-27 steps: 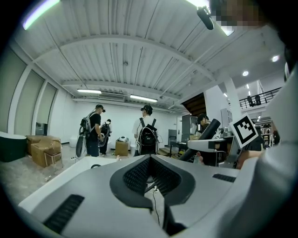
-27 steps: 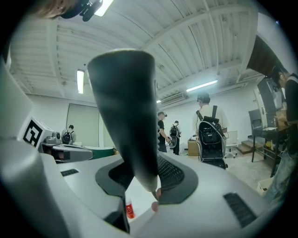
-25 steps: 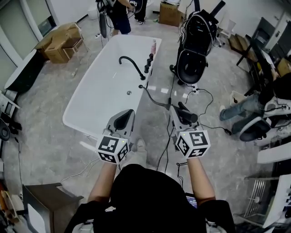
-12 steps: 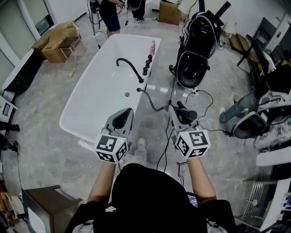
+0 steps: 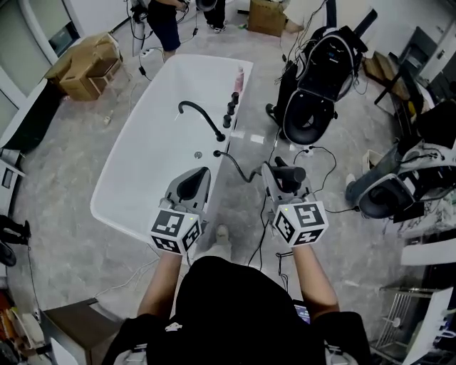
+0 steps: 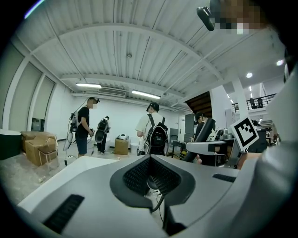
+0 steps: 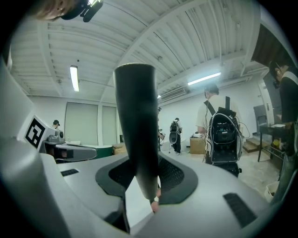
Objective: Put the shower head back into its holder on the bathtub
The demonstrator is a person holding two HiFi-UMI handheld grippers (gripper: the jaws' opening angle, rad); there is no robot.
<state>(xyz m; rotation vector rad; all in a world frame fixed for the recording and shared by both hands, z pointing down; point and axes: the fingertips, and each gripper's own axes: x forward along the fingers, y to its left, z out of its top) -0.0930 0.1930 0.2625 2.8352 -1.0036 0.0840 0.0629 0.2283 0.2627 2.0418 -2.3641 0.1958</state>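
Observation:
A white bathtub (image 5: 146, 153) stands ahead and to the left, with a black curved faucet (image 5: 201, 114) and black knobs (image 5: 229, 110) on its right rim. My right gripper (image 5: 280, 180) is shut on the black shower head (image 5: 290, 174), which sticks up as a dark cylinder (image 7: 136, 135) between the jaws (image 7: 145, 188). Its black hose (image 5: 239, 165) runs from the tub's rim to the gripper. My left gripper (image 5: 190, 184) hovers over the tub's near right corner. Its jaws (image 6: 151, 175) are shut and hold nothing. I cannot make out the holder.
A pink bottle (image 5: 239, 76) stands on the tub's far rim. Black backpack gear (image 5: 318, 82) sits right of the tub, with cables (image 5: 313, 153) on the floor. Cardboard boxes (image 5: 82, 64) lie far left. People (image 5: 160, 18) stand behind the tub, and chairs (image 5: 395, 192) are to the right.
Both grippers have moved forward along the tub's right side, and the faucet and knobs sit nearer them. The right gripper still holds the shower head.

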